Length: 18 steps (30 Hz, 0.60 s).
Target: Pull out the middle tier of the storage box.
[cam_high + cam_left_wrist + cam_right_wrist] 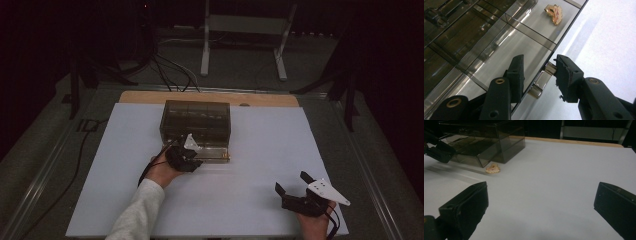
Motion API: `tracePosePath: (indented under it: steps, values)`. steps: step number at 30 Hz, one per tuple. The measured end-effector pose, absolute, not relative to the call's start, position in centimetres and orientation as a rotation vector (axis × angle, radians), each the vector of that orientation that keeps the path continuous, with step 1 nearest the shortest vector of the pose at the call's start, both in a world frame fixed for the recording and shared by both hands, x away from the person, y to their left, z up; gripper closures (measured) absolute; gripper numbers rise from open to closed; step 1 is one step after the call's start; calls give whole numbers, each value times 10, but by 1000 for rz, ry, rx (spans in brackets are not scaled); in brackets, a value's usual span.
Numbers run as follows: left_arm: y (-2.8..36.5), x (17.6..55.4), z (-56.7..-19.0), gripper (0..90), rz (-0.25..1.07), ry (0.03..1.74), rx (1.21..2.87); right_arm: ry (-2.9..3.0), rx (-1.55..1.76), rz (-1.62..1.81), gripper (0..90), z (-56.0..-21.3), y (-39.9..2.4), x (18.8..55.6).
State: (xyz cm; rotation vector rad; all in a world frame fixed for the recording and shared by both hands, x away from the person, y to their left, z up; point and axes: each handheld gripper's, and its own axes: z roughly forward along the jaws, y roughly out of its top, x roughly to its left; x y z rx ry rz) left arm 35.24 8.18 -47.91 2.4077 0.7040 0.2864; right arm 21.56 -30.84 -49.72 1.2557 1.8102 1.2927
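On the white board (pixel 260 150), near its far edge, standing: smoked see-through drawer box (pixel 196 120), lowest drawer (pixel 212 152) pulled out toward the person. Inside that drawer, in the left gripper view, dividing walls showing and, in an end compartment, lying flat, a small gold-and-pink trinket (pixel 554 11); the nearer compartments (pixel 506 60) looking bare. In the right gripper view, glinting at the drawer's front corner, that same trinket (pixel 493 168), seen through the clear wall; whether inside or beside, hard telling from there.

At the drawer front, left gripper (pixel 186 156) (pixel 537 72) pinching the metal handle (pixel 541 81), one pad sitting inside over the drawer floor, the other outside pressing on the handle's end. Holding it from below, a hand (pixel 162 172) in a light sleeve (pixel 137 210).

Toward the near right corner of the board, well apart from the box, right gripper (pixel 292 186) (pixel 540 205) resting with jaws spread wide, nothing between them but bare board.

Beyond the board, lying about on the dark floor: cables (pixel 170 72) and a white metal stand (pixel 245 30).
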Motion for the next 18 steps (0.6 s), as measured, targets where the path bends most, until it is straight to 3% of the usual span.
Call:
tracePosePath:
  steps: [8, 15, 18]
  values:
    - [82, 352, -479, 600, 283, 707, 2405, 1812, 1254, 1293, 1, -497, -308, 216]
    - [85, 347, -470, 484, 307, 691, 2340, 1816, 1250, 1289, 0, -497, -308, 216]
    - [89, 346, -466, 481, 333, 703, 2299, 1816, 1250, 1290, 0, -497, -307, 216]
